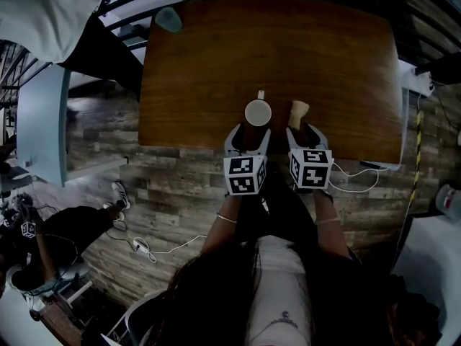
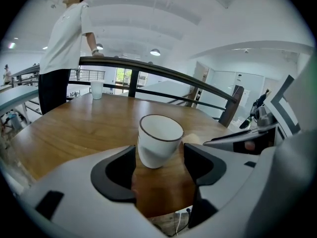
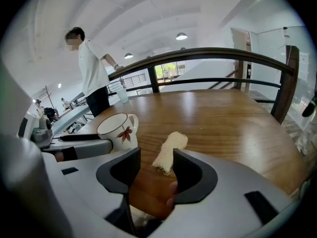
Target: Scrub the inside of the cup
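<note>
A white cup (image 1: 257, 112) with a dark rim and a red leaf print (image 3: 116, 130) stands on the wooden table (image 1: 202, 71) near its front edge. My left gripper (image 1: 248, 132) is at the cup. In the left gripper view the cup (image 2: 158, 140) sits between the jaw tips of the left gripper (image 2: 159, 155), whose jaws stand apart and do not press on it. A pale fibrous scrubber (image 1: 298, 110) lies to the cup's right. My right gripper (image 3: 156, 157) is open, and the scrubber (image 3: 171, 150) lies on the wood between its tips.
A pale tumbler (image 1: 169, 19) stands at the table's far left corner. A person in a white shirt (image 1: 43, 13) stands by that corner at a dark railing (image 2: 163, 73). A white cable (image 1: 356, 175) trails off the table's front right edge.
</note>
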A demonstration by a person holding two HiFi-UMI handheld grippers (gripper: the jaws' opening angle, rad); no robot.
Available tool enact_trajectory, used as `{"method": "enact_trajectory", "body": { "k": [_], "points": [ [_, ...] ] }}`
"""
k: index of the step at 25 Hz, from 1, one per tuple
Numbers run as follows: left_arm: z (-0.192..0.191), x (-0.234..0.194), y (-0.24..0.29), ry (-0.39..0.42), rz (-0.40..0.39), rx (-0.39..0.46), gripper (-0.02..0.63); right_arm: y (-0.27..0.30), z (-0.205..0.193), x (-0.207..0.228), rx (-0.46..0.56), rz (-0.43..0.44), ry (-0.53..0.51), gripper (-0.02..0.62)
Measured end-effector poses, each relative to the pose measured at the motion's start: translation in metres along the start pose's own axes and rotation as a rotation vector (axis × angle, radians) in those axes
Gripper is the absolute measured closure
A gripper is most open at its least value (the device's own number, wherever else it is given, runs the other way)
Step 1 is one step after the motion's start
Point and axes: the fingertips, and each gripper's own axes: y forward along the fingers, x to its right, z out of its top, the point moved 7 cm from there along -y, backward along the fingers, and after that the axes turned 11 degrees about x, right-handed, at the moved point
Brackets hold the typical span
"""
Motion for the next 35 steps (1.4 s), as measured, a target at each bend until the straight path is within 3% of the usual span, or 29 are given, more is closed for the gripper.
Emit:
{"method": "enact_trajectory", "body": {
  "k": [9,35],
  "points": [
    [-0.007,0.001,0.019,0.003,0.002,-0.020,0.252,0.017,-0.007,0.005,-0.041,0.006,0.001,0.357],
    [-0.014,-0.002,0.056,-0.003,0.068,0.002,0.141,0.050,-0.023,0.007,-0.107,0.021,0.021,0.337]
  ]
}}
